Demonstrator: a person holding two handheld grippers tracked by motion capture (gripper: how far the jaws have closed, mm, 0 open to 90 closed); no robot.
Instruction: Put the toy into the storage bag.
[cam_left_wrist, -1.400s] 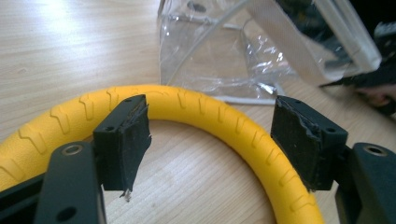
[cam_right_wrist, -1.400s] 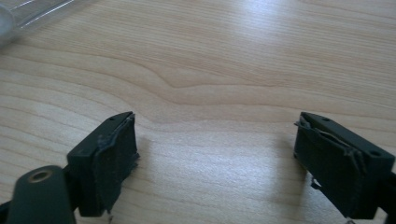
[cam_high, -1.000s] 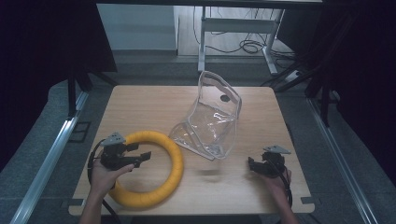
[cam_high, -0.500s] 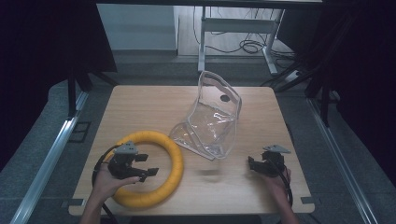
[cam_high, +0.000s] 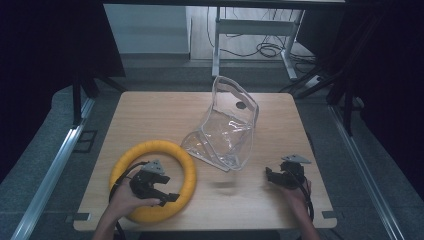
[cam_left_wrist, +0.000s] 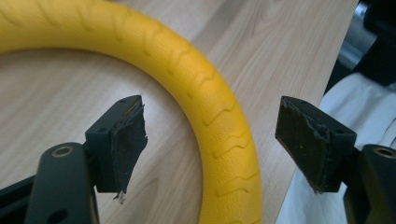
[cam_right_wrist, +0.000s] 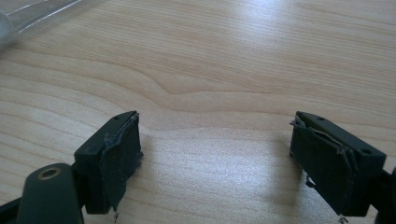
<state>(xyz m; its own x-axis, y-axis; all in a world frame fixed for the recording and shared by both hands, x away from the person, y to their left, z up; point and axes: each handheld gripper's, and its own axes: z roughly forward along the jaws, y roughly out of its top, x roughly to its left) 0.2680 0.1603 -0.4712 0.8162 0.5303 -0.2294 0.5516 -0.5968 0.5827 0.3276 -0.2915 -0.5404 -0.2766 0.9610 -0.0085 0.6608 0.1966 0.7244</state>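
A yellow foam ring (cam_high: 186, 167) lies flat on the near left part of the wooden table (cam_high: 150, 112). My left gripper (cam_high: 167, 194) hovers over the ring's near right stretch, open. In the left gripper view, the ring (cam_left_wrist: 219, 116) runs between its two pads (cam_left_wrist: 128, 140) without touching either. The jaws have just been opening. A clear plastic bag (cam_high: 225, 130) stands slumped at the table's middle. My right gripper (cam_high: 270, 177) rests near the front right, open, with only bare wood (cam_right_wrist: 215, 70) between its pads (cam_right_wrist: 119, 156).
The table's near edge lies just beyond the ring, with white cloth (cam_left_wrist: 355, 112) past it. A corner of the clear bag (cam_right_wrist: 28, 14) lies ahead of the right gripper. A desk frame and cables (cam_high: 260, 40) stand on the floor beyond the table.
My left hand has moved right and toward the near edge, from the ring's left side across its hole to its near right stretch. The ring, the bag and the right gripper have kept still.
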